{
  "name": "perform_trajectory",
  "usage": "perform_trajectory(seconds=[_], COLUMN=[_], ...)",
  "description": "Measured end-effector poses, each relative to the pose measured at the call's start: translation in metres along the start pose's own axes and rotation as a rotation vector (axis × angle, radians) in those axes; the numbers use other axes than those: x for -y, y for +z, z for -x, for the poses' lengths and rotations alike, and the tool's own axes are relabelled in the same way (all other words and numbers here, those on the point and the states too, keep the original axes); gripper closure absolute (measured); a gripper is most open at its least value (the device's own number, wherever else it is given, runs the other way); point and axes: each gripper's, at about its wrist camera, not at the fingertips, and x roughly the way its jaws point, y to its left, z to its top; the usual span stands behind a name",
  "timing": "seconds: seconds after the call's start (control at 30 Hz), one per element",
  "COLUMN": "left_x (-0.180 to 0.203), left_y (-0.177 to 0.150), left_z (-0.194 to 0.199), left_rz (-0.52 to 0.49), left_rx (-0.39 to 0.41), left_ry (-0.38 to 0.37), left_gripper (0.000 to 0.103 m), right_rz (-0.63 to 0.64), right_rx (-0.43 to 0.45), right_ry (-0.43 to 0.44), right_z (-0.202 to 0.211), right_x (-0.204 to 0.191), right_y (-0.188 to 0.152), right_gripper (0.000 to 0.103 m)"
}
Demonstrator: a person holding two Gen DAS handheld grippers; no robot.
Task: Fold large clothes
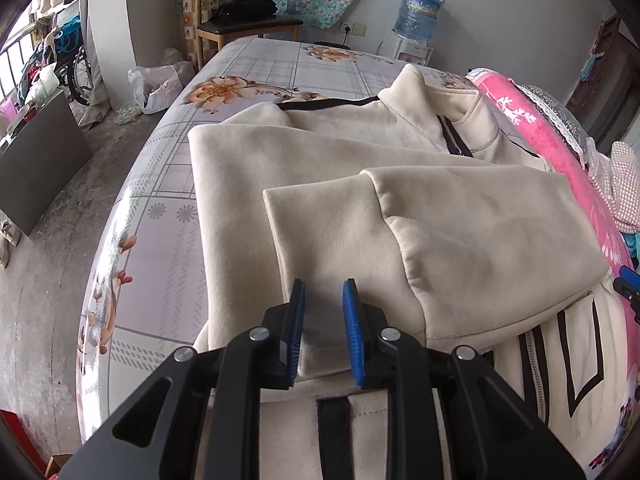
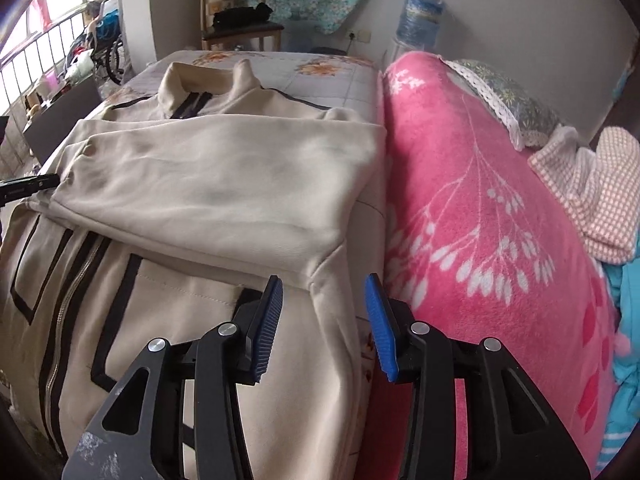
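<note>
While the cream jacket is lying spread across the bed, both of its sleeves are resting folded over the front, one sleeve crossing from the right and its cuff end lying near the left edge of the body. The left claw is hovering just over that cuff with its blue pads a narrow gap apart, and nothing is being pinched between them. In the right wrist view, the right claw is standing about half open above the near right corner of the jacket, where the sleeve seam meets the side; its pads are gripping nothing. The zipper and black trim are showing on the near left of the jacket front, and the collar is lying at the far end.

A pink blanket is crowding the right side of the bed, pressing right against the jacket's edge, with a lace-trimmed pillow and a checked cloth lying on it farther right. Beyond the bed, a wooden chair is carrying a black bundle, a water bottle is sitting on its dispenser by the wall, and a plastic bag is slumping on the floor at the far left.
</note>
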Motion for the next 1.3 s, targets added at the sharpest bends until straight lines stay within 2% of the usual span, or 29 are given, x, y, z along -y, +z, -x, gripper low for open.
perform_trajectory(seconds=[0.13,0.3,0.43,0.5,0.57,0.67,0.8,0.87,1.07,1.23,1.3], left_x=[-0.006,-0.003,0.017,0.028,0.035,0.040,0.041,0.041,0.049,0.056,0.061], left_y=[-0.002,0.011,0.023,0.024,0.021,0.018,0.017,0.016,0.019,0.019,0.018], left_z=[0.009,0.033,0.020,0.004,-0.014,-0.018,-0.019,-0.019,-0.022,-0.024,-0.026], left_rz=[0.020,0.021,-0.009,-0.033,-0.051,-0.081,-0.091,-0.091,-0.098,-0.102,-0.114], left_rx=[0.015,0.099,0.048,-0.005,-0.057,-0.038,-0.049,-0.051,-0.071,-0.083,-0.089], left_ry=[-0.028,-0.084,-0.079,-0.057,-0.025,0.009,0.022,0.021,0.027,0.045,0.056], left_gripper=[0.084,0.084,0.083,0.070,0.066,0.063,0.061,0.059,0.045,0.034,0.027], right_rz=[-0.021,-0.084,-0.129,-0.168,-0.189,-0.198,-0.215,-0.221,-0.207,-0.169,-0.127], right_rx=[0.025,0.114,0.087,0.044,-0.002,-0.096,-0.089,-0.071,-0.035,-0.117,-0.100], right_ry=[0.042,0.202,0.261,0.275,0.266,0.207,0.194,0.216,0.242,0.174,0.138], right_z=[0.013,0.024,-0.004,-0.024,-0.045,-0.076,-0.063,-0.057,-0.050,-0.080,-0.081], right_x=[-0.005,-0.019,-0.036,-0.041,-0.044,-0.044,-0.045,-0.042,-0.052,-0.065,-0.072], right_y=[0.007,0.036,0.058,0.061,0.060,0.052,0.055,0.060,0.074,0.065,0.061], right_gripper=[0.054,0.036,0.035,0.034,0.034,0.034,0.033,0.029,0.018,0.018,0.016])
